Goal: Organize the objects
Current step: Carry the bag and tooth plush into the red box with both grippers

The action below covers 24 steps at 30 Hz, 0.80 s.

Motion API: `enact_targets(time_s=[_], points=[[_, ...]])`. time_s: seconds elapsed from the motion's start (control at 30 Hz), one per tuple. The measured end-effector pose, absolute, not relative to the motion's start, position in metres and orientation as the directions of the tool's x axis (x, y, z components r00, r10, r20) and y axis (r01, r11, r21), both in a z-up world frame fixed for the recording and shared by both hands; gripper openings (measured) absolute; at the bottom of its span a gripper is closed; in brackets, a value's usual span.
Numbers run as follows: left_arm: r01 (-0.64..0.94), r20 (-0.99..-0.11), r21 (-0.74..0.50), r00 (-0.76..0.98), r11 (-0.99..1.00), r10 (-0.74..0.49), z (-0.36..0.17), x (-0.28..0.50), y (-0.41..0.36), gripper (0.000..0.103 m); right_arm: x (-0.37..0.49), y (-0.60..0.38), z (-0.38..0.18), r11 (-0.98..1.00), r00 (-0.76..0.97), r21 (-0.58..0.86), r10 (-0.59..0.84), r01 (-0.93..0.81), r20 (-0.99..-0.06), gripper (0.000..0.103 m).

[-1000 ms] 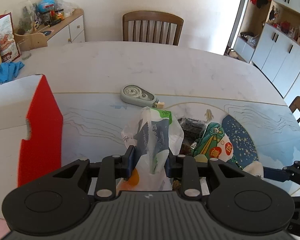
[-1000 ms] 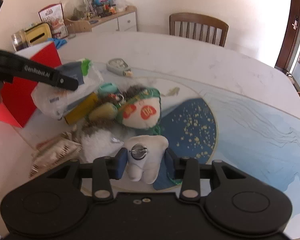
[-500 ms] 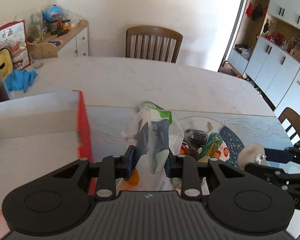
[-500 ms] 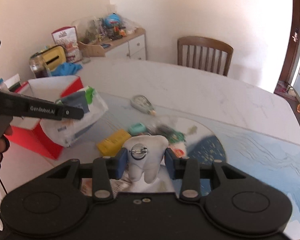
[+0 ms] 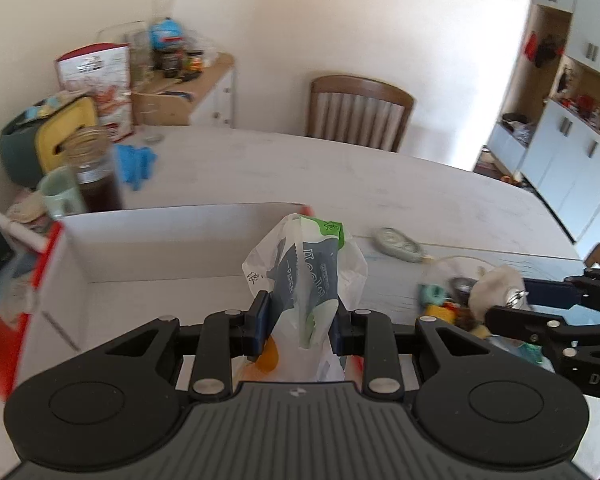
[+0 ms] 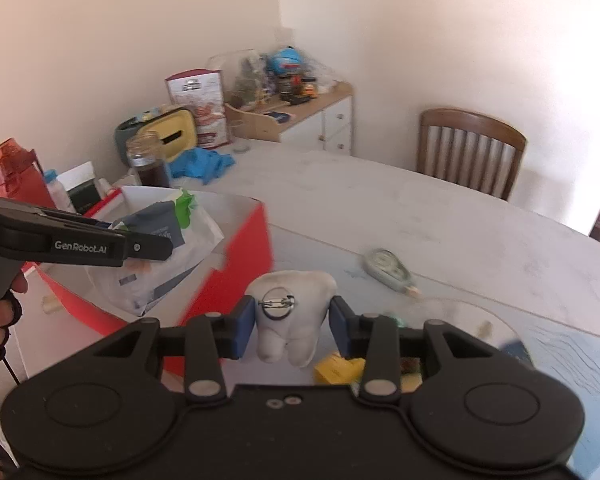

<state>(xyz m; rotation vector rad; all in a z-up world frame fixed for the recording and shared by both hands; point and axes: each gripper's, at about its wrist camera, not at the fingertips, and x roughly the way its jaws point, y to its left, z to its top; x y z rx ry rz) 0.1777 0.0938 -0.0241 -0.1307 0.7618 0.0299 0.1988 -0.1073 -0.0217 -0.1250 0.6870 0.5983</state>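
Over the red box [image 5: 168, 256], left claw [image 5: 300, 320] clamps the plastic bag [image 5: 308, 264]; right claw [image 6: 292, 322] grips the tooth plush [image 6: 290, 316] just beside the box. Transport step. Next: lower each inside the box walls, then release.

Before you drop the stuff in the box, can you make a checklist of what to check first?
1. Left hand-held gripper shut on the bag: ok.
2. Right hand-held gripper shut on the tooth toy: ok.
3. Box open on top: ok.
4. Bag over the box: ok.
5. Tooth toy over the box: not ok, it is beside the red wall.
6. Room in the box for both: ok, though its near end is hidden.
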Motion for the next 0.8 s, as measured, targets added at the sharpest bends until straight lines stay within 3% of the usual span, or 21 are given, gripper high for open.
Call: enact_targets(time_s=[0.47,0.8], points=[[-0.191,-0.727,-0.051,0.68,0.98,0.095,-0.042,0.18,0.184,0.028,0.217,0.009,-0.041,0.745,0.543,0.032,0.514,-0.666,-0.665,0.039],[-0.223,-0.785,-0.013,0.607,0.975,0.128,-0.072,0.203,0.223,0.028,0.237,0.064,-0.068,0.712,0.467,0.023,0.484,-0.701,-0.74,0.039]])
